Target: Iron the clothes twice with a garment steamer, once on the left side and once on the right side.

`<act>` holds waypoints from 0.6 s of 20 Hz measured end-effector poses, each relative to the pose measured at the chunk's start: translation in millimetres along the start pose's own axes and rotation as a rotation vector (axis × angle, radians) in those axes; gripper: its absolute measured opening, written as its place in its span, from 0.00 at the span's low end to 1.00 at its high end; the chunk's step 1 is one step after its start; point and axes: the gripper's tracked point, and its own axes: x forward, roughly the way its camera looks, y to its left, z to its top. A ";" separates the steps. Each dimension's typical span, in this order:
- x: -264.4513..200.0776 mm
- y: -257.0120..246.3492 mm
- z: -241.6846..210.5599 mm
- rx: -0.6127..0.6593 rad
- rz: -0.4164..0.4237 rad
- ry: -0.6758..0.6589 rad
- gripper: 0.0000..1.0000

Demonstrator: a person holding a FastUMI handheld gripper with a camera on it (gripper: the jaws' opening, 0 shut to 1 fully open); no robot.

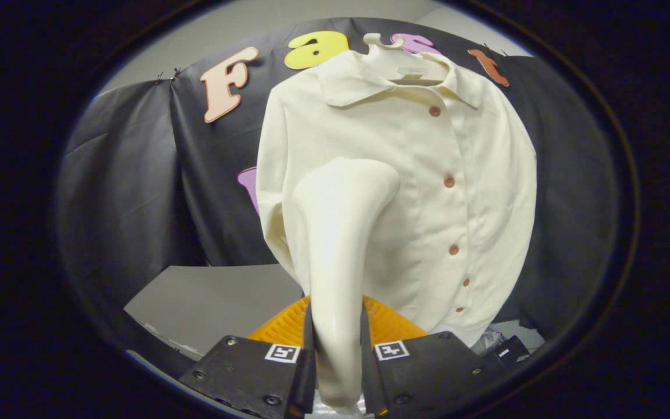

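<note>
Here the tongs (338, 355) are closed on the handle of the garment steamer (338, 244), both fingers pressing its sides. The cream-coloured steamer rises from between the fingers, its head bent over against the shirt (428, 192). That pale shirt hangs on a hanger (382, 48) before the black booth wall, buttoned down the front, with the steamer head on the side left of the button row. A grey counter (213, 302) lies below.
</note>
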 end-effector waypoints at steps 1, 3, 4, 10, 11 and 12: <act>5.6 -1.2 -3.9 -0.001 0.001 0.008 0.32; 10.3 -4.4 -19.6 -0.003 0.001 0.036 0.32; 11.3 -6.6 -29.1 0.006 -0.002 0.047 0.32; 16.8 -13.8 -80.0 0.039 -0.020 0.109 0.32; 16.5 -16.2 -87.2 0.040 -0.026 0.118 0.33; 17.2 -17.7 -95.3 0.037 -0.028 0.134 0.33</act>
